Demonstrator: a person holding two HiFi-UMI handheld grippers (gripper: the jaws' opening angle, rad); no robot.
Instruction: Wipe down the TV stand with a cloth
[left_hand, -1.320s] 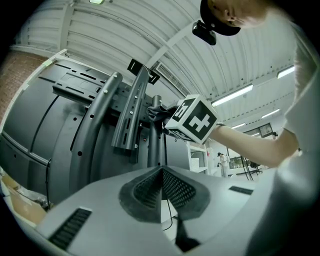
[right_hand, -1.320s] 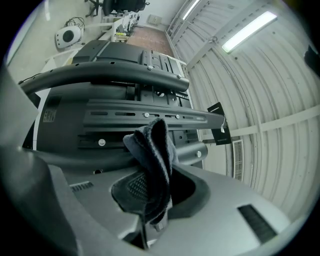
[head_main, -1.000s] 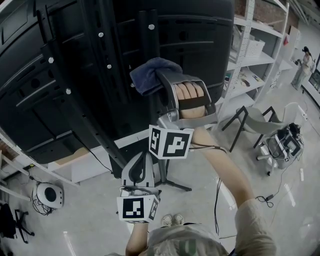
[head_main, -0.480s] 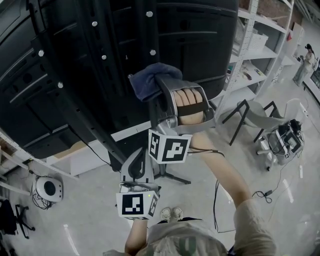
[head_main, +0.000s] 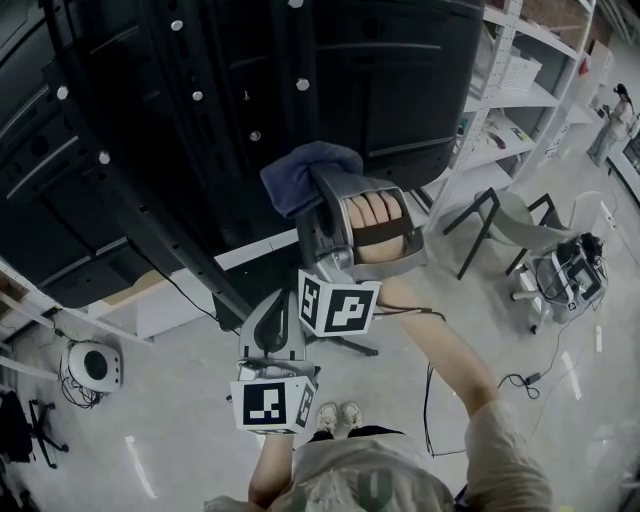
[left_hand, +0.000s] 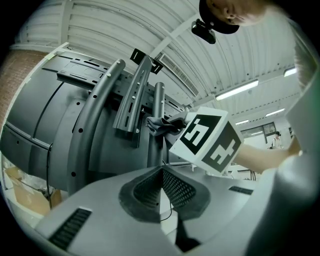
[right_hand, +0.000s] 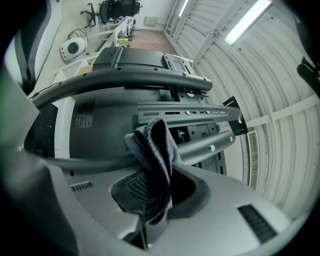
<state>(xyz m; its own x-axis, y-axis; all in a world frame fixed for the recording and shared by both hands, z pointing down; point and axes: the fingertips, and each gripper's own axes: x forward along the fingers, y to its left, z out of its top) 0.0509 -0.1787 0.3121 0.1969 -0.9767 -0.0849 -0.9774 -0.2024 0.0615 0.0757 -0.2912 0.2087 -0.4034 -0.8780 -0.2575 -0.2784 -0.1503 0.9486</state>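
Note:
The black TV stand rises in front of me, its posts and studded rails carrying the dark back of a TV. My right gripper is shut on a folded blue cloth and presses it against a central post. In the right gripper view the cloth hangs from the shut jaws in front of the stand's rails. My left gripper is lower, nearer my body, shut and holding nothing. The left gripper view shows its pads closed together, with the cloth on the post beyond.
White shelving stands to the right, with a grey chair and a wheeled machine on the floor beside it. A round white device lies at the lower left. The stand's foot runs near my shoes.
The right gripper has slid the cloth a little down the post, towards me. The left gripper has kept its place below it.

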